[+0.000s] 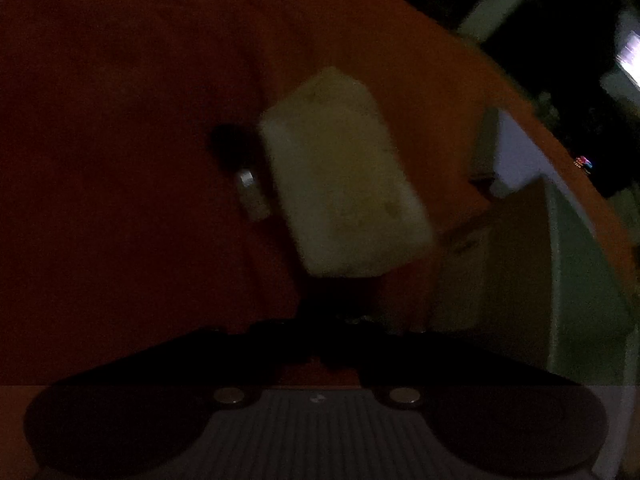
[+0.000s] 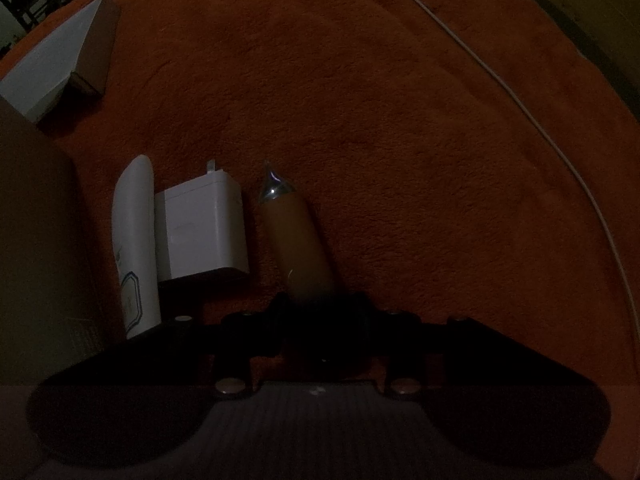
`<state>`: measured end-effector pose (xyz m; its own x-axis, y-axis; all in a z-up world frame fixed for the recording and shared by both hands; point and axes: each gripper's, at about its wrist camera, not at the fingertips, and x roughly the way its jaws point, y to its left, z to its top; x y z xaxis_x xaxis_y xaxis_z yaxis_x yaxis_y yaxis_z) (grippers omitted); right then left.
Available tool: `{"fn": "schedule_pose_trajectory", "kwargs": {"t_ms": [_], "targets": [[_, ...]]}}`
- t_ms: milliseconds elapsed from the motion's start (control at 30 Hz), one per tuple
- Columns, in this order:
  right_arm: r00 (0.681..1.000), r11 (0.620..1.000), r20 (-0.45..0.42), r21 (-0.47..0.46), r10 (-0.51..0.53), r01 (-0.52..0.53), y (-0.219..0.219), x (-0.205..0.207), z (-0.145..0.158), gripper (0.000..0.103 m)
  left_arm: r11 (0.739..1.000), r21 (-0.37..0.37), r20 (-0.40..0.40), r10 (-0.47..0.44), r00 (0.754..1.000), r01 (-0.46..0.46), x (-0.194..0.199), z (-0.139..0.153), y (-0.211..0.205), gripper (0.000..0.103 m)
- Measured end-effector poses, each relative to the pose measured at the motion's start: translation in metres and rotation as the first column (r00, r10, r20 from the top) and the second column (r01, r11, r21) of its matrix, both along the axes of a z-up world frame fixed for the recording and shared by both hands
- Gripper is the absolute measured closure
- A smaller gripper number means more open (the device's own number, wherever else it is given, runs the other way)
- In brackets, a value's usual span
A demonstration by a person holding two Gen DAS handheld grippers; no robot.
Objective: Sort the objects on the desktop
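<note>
1. Orange cloth: covers the work surface across both views. A thin white cable curves over it from 12 o'clock to 4 o'clock in the right wrist view.
2. Cardboard box: sits at 3 o'clock in the left wrist view. A grey-white box lies at 10 o'clock in the right wrist view.
3. Pale yellow block: sits at the centre of the left wrist view, blurred. Its long axis runs from 11 o'clock to 5 o'clock, and its near end meets the left gripper. The fingers are too dark to show whether they pinch the block; the state cannot be told.
4. White charger: lies at 9 o'clock of the right gripper's reach, with its prongs pointing to 12 o'clock.
5. White tube: lies just beside the charger at its 9 o'clock side, with its long axis toward 12 o'clock.
6. Orange-brown cylinder: its long axis runs toward 12 o'clock, with its clear pointed tip at 11 o'clock. The right gripper is pinching its near end.
7. Small dark item with a metal end: lies just beside the block at 9 o'clock.
</note>
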<state>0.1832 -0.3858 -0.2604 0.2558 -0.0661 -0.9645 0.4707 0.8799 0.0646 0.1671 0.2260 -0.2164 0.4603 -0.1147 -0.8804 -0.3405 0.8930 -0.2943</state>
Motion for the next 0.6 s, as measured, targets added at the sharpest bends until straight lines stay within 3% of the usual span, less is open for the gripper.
{"fn": "schedule_pose_trajectory", "kwargs": {"t_ms": [33, 67, 133, 167, 233, 300, 400, 467, 600], "targets": [[1.000, 1.000, 0.000, -0.002, 0.001, -0.001, 0.000, 0.000, 0.000, 0.064, 0.998, 0.016, -0.003, -0.053, 0.999, 0.053, 0.002, 0.001, -0.007, 0.039], [1.000, 1.000, 0.000, -0.003, 0.002, -0.002, 0.000, 0.000, 0.001, 0.063, 0.994, 0.057, -0.006, -0.089, 0.996, 0.089, 0.005, 0.000, -0.015, 0.009], [1.000, 1.000, 0.001, -0.003, 0.002, -0.002, 0.000, 0.000, 0.001, 0.063, 0.977, 0.148, -0.018, -0.153, 0.988, 0.154, 0.009, -0.003, -0.031, 0.017], [1.000, 1.000, 0.002, -0.003, 0.001, -0.001, -0.001, -0.001, 0.001, 0.063, 0.977, 0.153, -0.022, -0.146, 0.989, 0.147, 0.011, -0.006, -0.030, 0.025], [1.000, 1.000, 0.002, -0.002, 0.001, -0.001, -0.001, -0.001, 0.001, 0.063, 0.981, 0.149, -0.030, -0.118, 0.993, 0.121, 0.015, -0.014, -0.026, 0.026], [1.000, 1.000, -0.001, -0.007, 0.002, -0.002, 0.000, -0.001, 0.001, 0.063, 0.998, 0.042, -0.028, -0.049, 0.998, 0.050, 0.017, -0.028, -0.015, 0.026], [1.000, 1.000, -0.003, -0.016, 0.007, -0.007, 0.001, 0.000, 0.002, 0.063, 0.997, -0.073, -0.031, 0.004, 1.000, -0.006, 0.021, -0.043, -0.009, 0.026], [1.000, 1.000, -0.002, -0.019, 0.010, -0.010, 0.001, 0.000, 0.002, 0.063, 0.996, -0.087, -0.025, 0.007, 1.000, -0.009, 0.022, -0.046, -0.013, 0.018], [1.000, 1.000, -0.004, -0.024, 0.011, -0.011, 0.001, 0.000, 0.002, 0.063, 0.999, -0.031, -0.052, 0.032, 0.998, -0.034, 0.025, -0.056, -0.018, 0.018]]}}
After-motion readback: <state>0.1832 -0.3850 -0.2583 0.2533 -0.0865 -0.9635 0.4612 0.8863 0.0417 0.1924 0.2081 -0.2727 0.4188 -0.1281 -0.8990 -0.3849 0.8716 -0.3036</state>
